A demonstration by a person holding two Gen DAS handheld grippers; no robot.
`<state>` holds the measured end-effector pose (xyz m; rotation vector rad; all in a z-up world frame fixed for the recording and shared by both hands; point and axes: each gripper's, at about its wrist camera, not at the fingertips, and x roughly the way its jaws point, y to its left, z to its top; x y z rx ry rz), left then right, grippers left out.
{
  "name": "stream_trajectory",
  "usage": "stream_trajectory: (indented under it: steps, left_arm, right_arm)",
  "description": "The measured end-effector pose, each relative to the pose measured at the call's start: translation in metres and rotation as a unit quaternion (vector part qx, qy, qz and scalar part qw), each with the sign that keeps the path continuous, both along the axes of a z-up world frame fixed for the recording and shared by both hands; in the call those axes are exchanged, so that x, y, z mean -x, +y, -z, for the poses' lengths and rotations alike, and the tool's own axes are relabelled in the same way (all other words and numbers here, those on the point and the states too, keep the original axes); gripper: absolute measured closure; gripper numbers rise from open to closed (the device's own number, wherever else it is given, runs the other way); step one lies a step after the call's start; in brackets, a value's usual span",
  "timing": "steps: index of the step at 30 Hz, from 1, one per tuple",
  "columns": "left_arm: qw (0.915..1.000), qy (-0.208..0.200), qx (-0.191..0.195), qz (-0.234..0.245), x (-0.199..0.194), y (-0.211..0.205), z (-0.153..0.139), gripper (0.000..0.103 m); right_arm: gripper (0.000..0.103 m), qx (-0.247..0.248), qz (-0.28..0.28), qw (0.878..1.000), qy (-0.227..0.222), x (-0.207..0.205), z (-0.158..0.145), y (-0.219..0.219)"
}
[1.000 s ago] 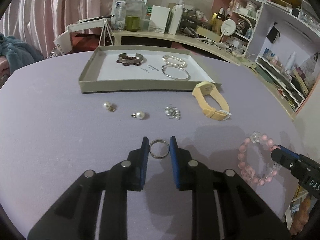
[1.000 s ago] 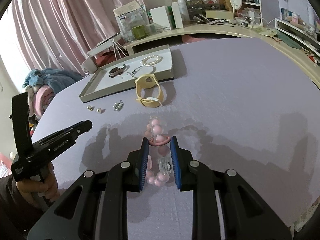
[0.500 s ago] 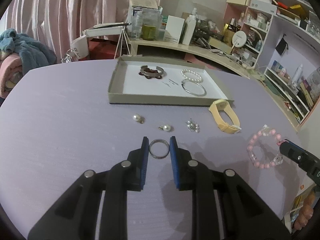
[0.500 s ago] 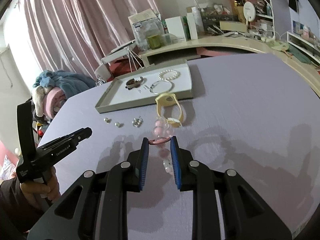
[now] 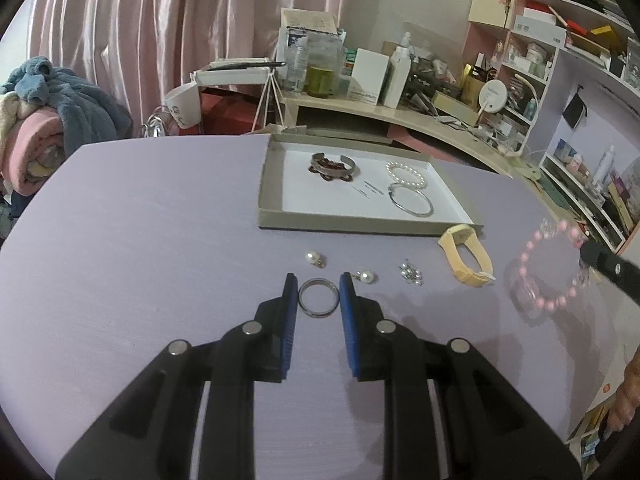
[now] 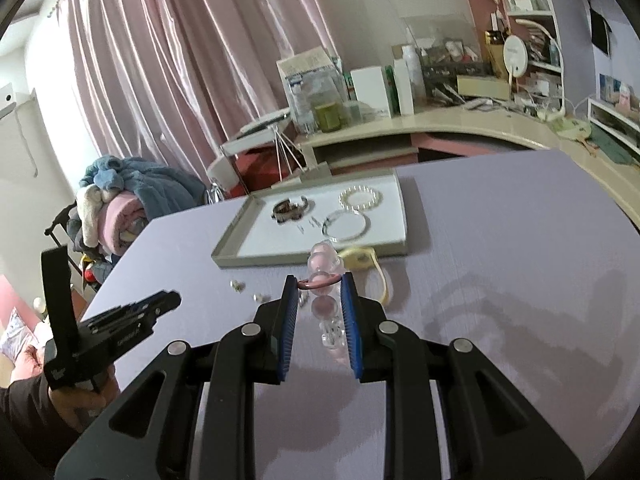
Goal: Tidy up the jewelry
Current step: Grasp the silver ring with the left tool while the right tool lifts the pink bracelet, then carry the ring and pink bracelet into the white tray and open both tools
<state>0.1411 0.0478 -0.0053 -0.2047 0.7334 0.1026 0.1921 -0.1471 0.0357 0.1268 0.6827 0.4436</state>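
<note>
Lavender table (image 5: 160, 240); one shallow grey tray (image 5: 268, 184), white-lined, at its far side, holding one metal cuff (image 5: 332, 162), one pearl bracelet (image 5: 405, 169), one thin silver bangle (image 5: 411, 199). Left gripper (image 5: 319, 294), tilted down over the table, pads clamped on one plain silver ring (image 5: 319, 298) held flat between them. Right gripper (image 6: 319, 292), likewise tilted down, pinches one pink bead bracelet (image 5: 548, 264) with clear beads, hanging above the table. On the table before the tray: one yellow watch (image 5: 466, 254), two pearl earrings (image 5: 314, 258), one small silver cluster (image 5: 411, 273)
</note>
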Motion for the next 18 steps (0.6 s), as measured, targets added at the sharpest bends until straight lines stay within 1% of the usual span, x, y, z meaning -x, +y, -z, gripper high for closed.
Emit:
stream_trajectory:
  steps: [4,9,15,18]
  left_arm:
    - [1.0000,-0.005,-0.003,-0.007,0.000,0.009,-0.008,0.082]
    - [0.9997,-0.018,-0.008,-0.012,-0.010,0.021,-0.025,0.082]
    - [0.9991,-0.040,-0.012,-0.011,-0.033,0.031,-0.046,0.082]
    - [0.9986,-0.050,-0.014,-0.008,-0.051,0.035,-0.058,0.082]
  right_arm:
    - [0.080,-0.002,-0.001,1.000,-0.016,-0.013,-0.011,0.004]
    - [0.080,0.002,-0.001,0.999,-0.036,-0.037,-0.027,0.011]
    - [0.080,0.011,0.003,0.998,-0.058,-0.067,-0.043,0.021]
    - [0.080,0.017,0.002,0.998,-0.066,-0.085,-0.049,0.029]
